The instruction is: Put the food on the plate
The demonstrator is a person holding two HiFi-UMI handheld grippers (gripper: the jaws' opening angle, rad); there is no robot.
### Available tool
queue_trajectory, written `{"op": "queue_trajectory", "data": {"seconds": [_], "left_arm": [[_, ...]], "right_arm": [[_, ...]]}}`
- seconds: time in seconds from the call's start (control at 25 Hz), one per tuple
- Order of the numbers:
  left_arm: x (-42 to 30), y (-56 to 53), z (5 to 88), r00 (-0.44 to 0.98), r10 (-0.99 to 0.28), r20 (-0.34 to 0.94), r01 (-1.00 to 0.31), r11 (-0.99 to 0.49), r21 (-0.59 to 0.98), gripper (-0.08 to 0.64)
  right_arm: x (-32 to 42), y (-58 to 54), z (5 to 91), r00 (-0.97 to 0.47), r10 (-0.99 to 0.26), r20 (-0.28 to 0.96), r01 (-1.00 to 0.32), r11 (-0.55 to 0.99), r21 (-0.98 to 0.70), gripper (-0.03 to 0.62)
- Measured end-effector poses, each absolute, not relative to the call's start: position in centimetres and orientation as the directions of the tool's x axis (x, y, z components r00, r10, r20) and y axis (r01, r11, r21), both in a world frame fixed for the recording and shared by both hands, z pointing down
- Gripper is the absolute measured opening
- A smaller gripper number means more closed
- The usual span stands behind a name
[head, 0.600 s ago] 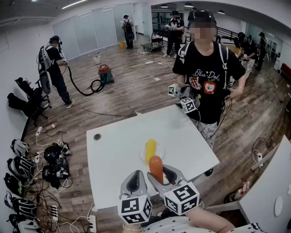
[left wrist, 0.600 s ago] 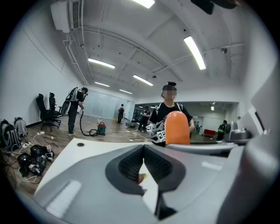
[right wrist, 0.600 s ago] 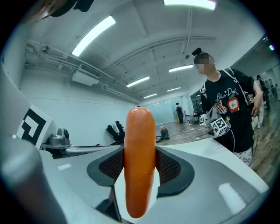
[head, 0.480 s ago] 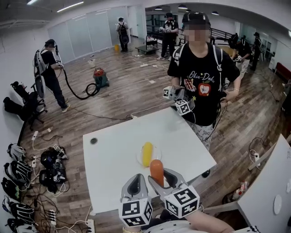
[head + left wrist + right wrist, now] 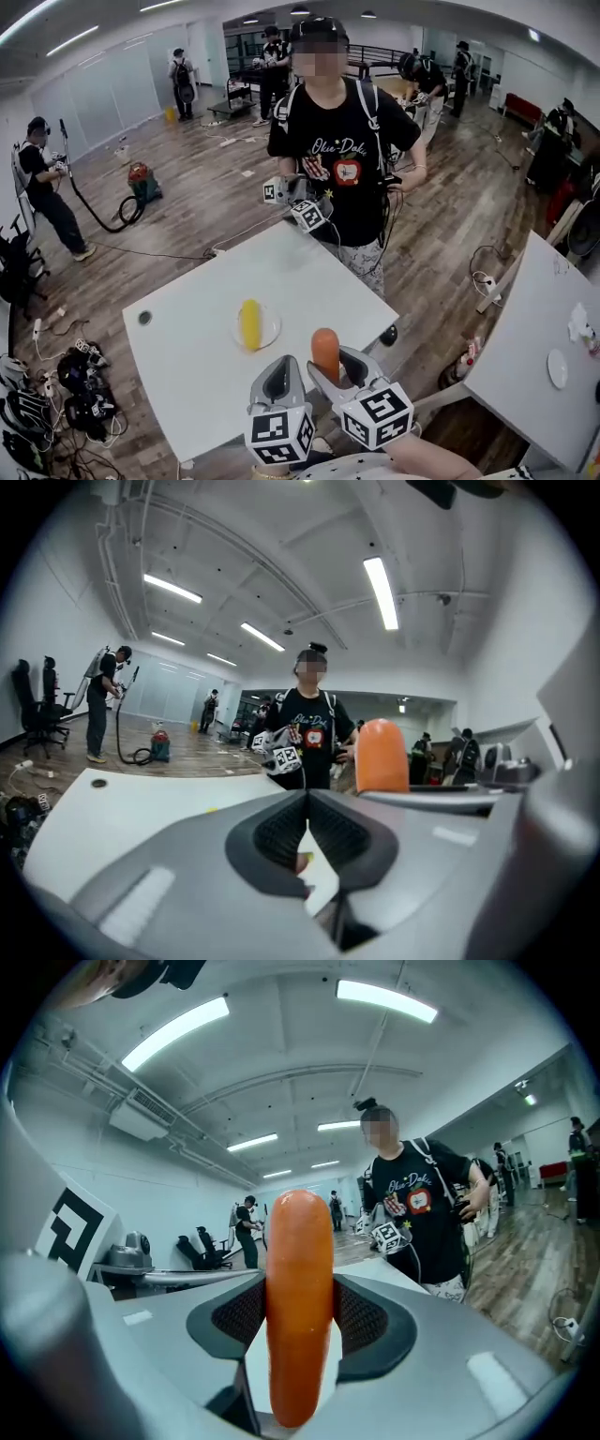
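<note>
A smooth orange sausage-shaped food (image 5: 325,351) stands upright in my right gripper (image 5: 337,364), just above the near edge of the white table (image 5: 187,361). In the right gripper view both pads press on the orange food (image 5: 300,1307). A yellow oblong food (image 5: 249,323) lies on a small clear plate (image 5: 274,330) in the middle of the table, ahead and left of the grippers. My left gripper (image 5: 279,366) hangs beside the right one, its jaws closed on nothing (image 5: 307,834). From its view the orange food (image 5: 382,755) shows at the right.
A person in a black T-shirt (image 5: 339,159) stands at the table's far side with two marker-cube grippers (image 5: 298,208). A dark round cap (image 5: 144,318) sits near the table's left edge. A second white table (image 5: 539,356) stands to the right. Bags and cables (image 5: 56,394) litter the floor at left.
The head view has swung to the right, so the table and plate now sit further left and the second table shows. Both grippers hold their pose, the orange food still gripped.
</note>
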State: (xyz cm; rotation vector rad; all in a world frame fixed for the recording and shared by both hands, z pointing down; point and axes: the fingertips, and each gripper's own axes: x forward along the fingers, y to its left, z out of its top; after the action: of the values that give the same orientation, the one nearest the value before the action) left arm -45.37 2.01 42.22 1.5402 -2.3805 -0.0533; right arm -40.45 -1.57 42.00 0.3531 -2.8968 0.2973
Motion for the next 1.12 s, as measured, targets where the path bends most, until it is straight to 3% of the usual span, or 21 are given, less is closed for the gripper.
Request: {"op": "queue_trajectory", "data": {"seconds": [0.44, 1.12], "left_arm": [[-32.1, -4.3, 41.2, -0.163, -0.962, 0.218, -0.959, 0.206, 0.194, 0.008], [-2.6, -10.6, 42.5, 0.134, -0.964, 0.228, -0.975, -0.088, 0.203, 0.008]], "right_arm": [[-26.6, -6.6, 41.0, -0.881, -0.419, 0.221, -0.456, 0.877, -0.155, 0.216], [3.1, -11.3, 41.8, -0.714, -0.664, 0.222, -0.698, 0.7, -0.151, 0.217]]}}
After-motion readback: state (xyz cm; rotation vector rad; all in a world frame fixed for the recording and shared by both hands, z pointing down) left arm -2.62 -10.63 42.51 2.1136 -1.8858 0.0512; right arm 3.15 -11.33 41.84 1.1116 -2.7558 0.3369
